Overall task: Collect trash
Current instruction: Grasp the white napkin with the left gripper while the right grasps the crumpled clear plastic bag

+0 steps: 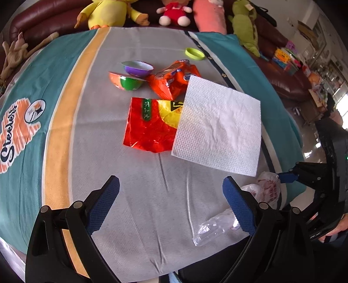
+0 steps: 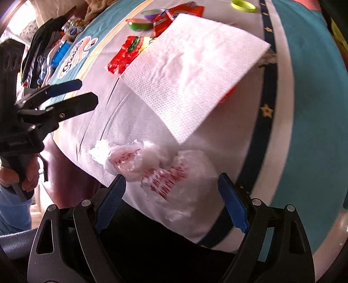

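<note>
The crumpled white plastic bag with red print (image 2: 161, 174) lies on the grey centre panel of the cloth-covered counter (image 1: 139, 196), at its near edge. In the right wrist view it sits just ahead of and between the two blue-padded fingers of the right gripper (image 2: 171, 182), whose jaws stand wide open with nothing pressed between them; whether a pad touches the bag cannot be told. In the left wrist view the same bag (image 1: 268, 188) lies outside the right-hand finger of the left gripper (image 1: 170, 185), whose jaws are likewise wide open and empty, over bare cloth. A crumpled clear plastic wrapper (image 1: 214, 227) lies at the counter edge beside that same finger.

Further out, a square white paper napkin (image 1: 219, 128) lies flat, overlapping the edge of a flat red and yellow foil snack packet (image 1: 150, 126). Beyond them sit a crumpled orange snack bag (image 1: 174, 81), a purple plastic cup (image 1: 139, 68) and an orange and green cup (image 1: 127, 82), both tipped on their sides. A lime-green ring (image 1: 195, 53) lies well apart at the far side.

Plush toys (image 1: 174, 12) line a dark red sofa (image 1: 43, 17) behind the counter.
</note>
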